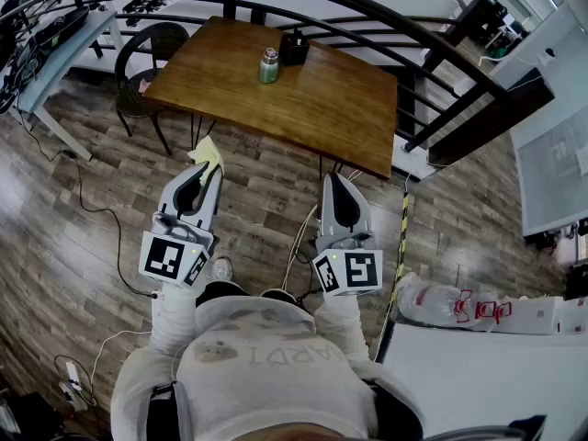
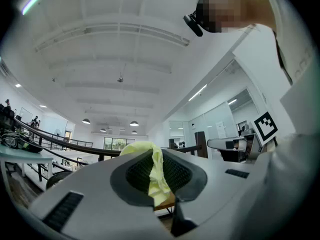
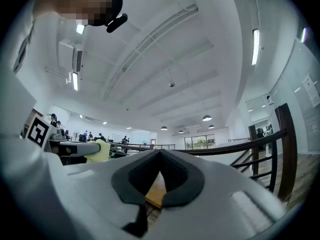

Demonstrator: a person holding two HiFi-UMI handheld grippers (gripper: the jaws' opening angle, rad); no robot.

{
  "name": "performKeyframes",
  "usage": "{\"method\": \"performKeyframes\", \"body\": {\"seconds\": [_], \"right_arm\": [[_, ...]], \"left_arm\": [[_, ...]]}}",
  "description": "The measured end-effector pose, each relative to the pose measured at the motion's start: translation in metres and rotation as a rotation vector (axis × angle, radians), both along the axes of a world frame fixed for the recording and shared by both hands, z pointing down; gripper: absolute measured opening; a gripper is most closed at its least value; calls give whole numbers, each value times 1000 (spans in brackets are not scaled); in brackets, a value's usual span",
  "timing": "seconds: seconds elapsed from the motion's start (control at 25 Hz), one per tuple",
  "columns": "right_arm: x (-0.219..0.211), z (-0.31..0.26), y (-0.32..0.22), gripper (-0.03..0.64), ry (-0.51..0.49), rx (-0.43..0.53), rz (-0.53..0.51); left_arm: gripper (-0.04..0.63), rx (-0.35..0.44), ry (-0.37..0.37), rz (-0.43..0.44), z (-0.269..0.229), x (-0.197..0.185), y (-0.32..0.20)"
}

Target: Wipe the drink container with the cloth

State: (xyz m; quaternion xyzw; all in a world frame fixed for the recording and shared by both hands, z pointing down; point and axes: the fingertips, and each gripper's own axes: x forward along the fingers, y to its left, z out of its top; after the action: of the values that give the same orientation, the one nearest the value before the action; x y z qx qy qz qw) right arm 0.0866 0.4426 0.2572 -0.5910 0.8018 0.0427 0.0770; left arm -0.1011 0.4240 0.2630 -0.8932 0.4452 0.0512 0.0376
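Pinching the yellow cloth (image 2: 154, 176) between the jaws of the left gripper (image 1: 200, 175), one fold poking past the tips. Pressing the jaws of the right gripper (image 1: 336, 184) together on nothing. Hovering both over plank floor (image 1: 441, 219), well apart from drink container (image 1: 268, 66) standing upright on wooden counter (image 1: 322, 99), near dark box (image 1: 294, 49).

Bright, even light from ceiling strips (image 3: 255, 46) high above the jaws; soft shadows. Strong fisheye, black vignette at corners. Jaws nearest lens slightly blurred.
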Motion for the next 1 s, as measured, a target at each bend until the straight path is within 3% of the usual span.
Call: {"method": "performKeyframes", "body": {"seconds": [0.48,1.0], "right_arm": [[-16,2,-18,11,2,-7,14],[-51,4,-68,11,10,2,60]], "left_arm": [[31,0,12,12,0,-15,-20],[31,-1,25,56,6,-52,-75]]}}
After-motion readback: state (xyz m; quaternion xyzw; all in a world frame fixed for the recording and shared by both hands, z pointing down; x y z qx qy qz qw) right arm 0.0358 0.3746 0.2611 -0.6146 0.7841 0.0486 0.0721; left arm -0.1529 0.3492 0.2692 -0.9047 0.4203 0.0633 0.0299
